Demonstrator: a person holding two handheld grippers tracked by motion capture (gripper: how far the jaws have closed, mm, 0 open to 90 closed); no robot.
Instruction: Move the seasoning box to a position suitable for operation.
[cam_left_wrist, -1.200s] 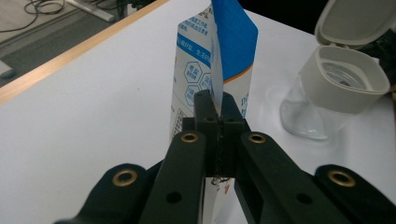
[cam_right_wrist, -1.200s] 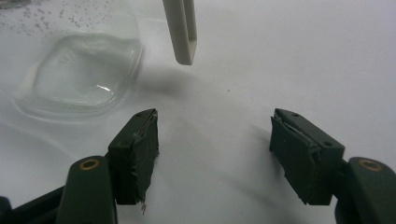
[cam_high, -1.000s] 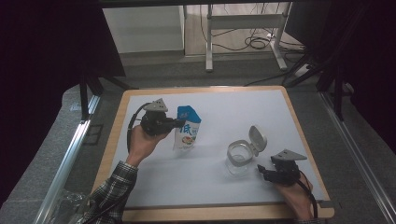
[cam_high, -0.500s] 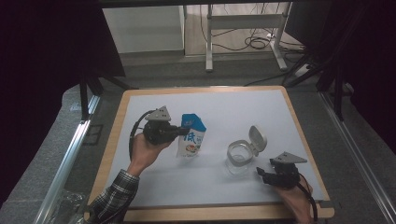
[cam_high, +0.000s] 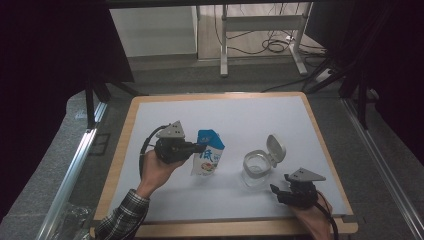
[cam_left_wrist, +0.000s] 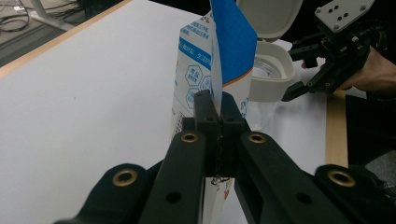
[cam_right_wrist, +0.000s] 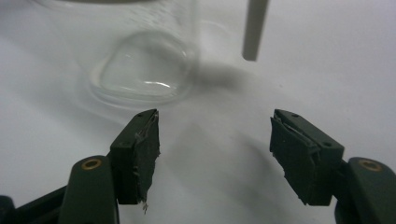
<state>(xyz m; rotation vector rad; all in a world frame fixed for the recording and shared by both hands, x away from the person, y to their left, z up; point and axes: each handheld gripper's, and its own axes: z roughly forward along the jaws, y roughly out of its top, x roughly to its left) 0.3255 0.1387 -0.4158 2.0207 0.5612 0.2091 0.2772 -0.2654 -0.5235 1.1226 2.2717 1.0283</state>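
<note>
A blue and white pouch (cam_high: 207, 156) stands upright near the middle of the white table top (cam_high: 240, 120). My left gripper (cam_high: 199, 148) is shut on the pouch's (cam_left_wrist: 219, 56) top edge, its jaws pressed together on the thin seam (cam_left_wrist: 216, 100). To the right stands a clear glass jar (cam_high: 257, 167) with its white hinged lid (cam_high: 275, 148) flipped open. My right gripper (cam_high: 277, 192) sits low at the jar's near right side, open, with nothing between its fingers (cam_right_wrist: 140, 149). The jar's base (cam_right_wrist: 140, 70) is just ahead of the right gripper (cam_right_wrist: 215, 154).
The white top sits in a wooden frame (cam_high: 125, 150). A metal rail (cam_high: 75, 165) runs along the left side. Desk legs and cables (cam_high: 270, 45) stand on the floor beyond the far edge.
My left gripper has carried the pouch to the right, closer to the jar. My right gripper has shifted slightly, staying beside the jar.
</note>
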